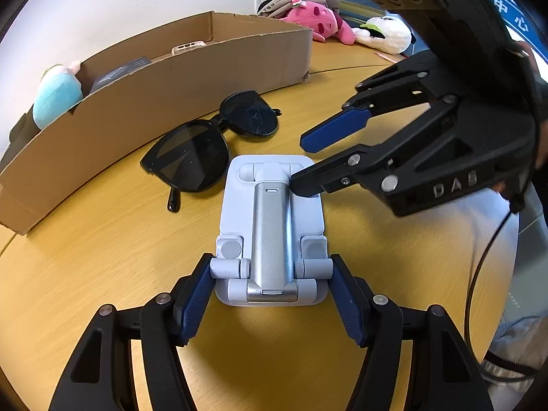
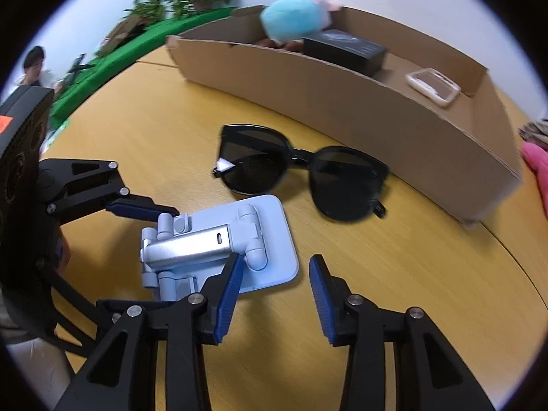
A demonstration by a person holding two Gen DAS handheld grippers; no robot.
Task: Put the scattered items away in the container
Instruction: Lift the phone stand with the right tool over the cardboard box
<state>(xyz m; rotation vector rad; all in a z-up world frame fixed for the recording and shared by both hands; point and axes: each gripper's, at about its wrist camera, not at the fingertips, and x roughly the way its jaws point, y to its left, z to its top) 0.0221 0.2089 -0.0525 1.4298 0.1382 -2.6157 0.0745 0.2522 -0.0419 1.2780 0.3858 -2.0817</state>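
A folded light-blue and silver phone stand point(image 1: 270, 233) lies flat on the wooden table point(image 1: 102, 257). My left gripper point(image 1: 272, 294) straddles its near end, blue pads touching its hinge knobs on both sides. My right gripper point(image 1: 303, 167) is open above the stand's far end, its lower finger touching the stand. In the right wrist view the stand point(image 2: 219, 243) lies under my right gripper point(image 2: 277, 294), and the left gripper point(image 2: 157, 239) holds its far end. Black sunglasses point(image 1: 209, 144) point(image 2: 301, 171) lie between the stand and the cardboard box point(image 1: 164, 96) point(image 2: 342, 102).
The box holds a light-blue plush point(image 2: 294, 17), a black case point(image 2: 346, 49) and a phone case point(image 2: 433, 85). A pink plush point(image 1: 318, 20) and a white plush point(image 1: 387, 34) lie beyond the box. A person point(image 2: 32, 65) sits far off by green partitions.
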